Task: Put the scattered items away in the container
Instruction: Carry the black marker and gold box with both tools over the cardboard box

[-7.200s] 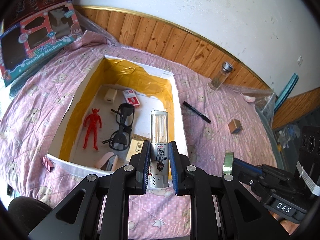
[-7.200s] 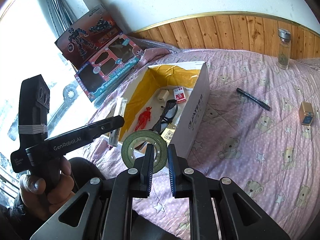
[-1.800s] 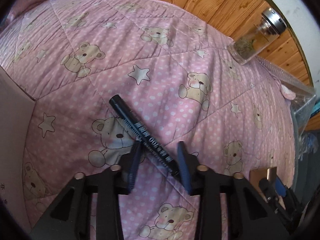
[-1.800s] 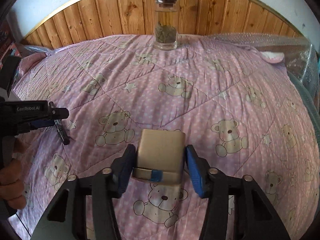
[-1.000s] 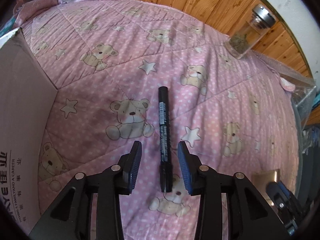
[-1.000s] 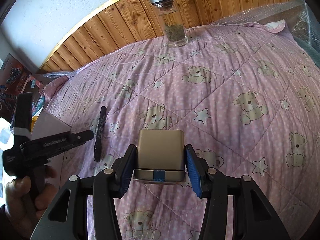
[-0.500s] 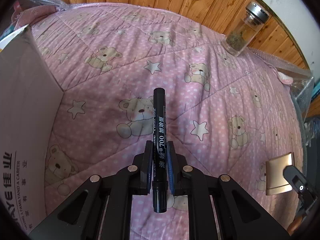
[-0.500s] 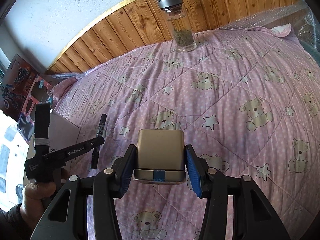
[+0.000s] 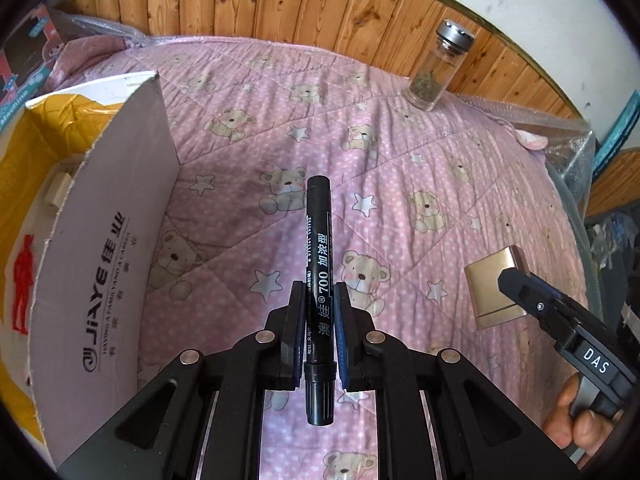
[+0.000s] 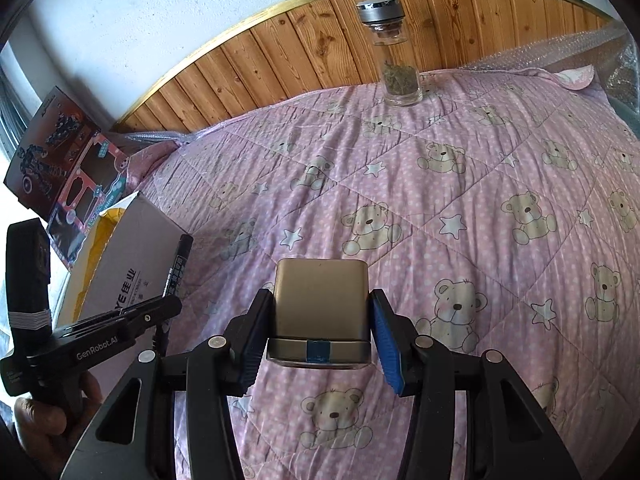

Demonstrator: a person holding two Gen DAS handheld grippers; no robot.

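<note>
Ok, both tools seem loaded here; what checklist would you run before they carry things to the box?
1. Left tool clamped on the marker: ok.
2. Marker gripped near its middle, lying along the fingers: ok.
3. Right tool clamped on the gold case: ok.
4. Both items lifted off the quilt: ok.
5. Box open at the top: ok.
6. Free room inside the box: cannot tell, mostly hidden.
7. Glass jar left on the quilt: not ok.

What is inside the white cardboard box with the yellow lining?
In the left wrist view, the white cardboard box shows its yellow lining, a small cream block and part of a red figure. Its near wall covers the rest of the floor.
</note>
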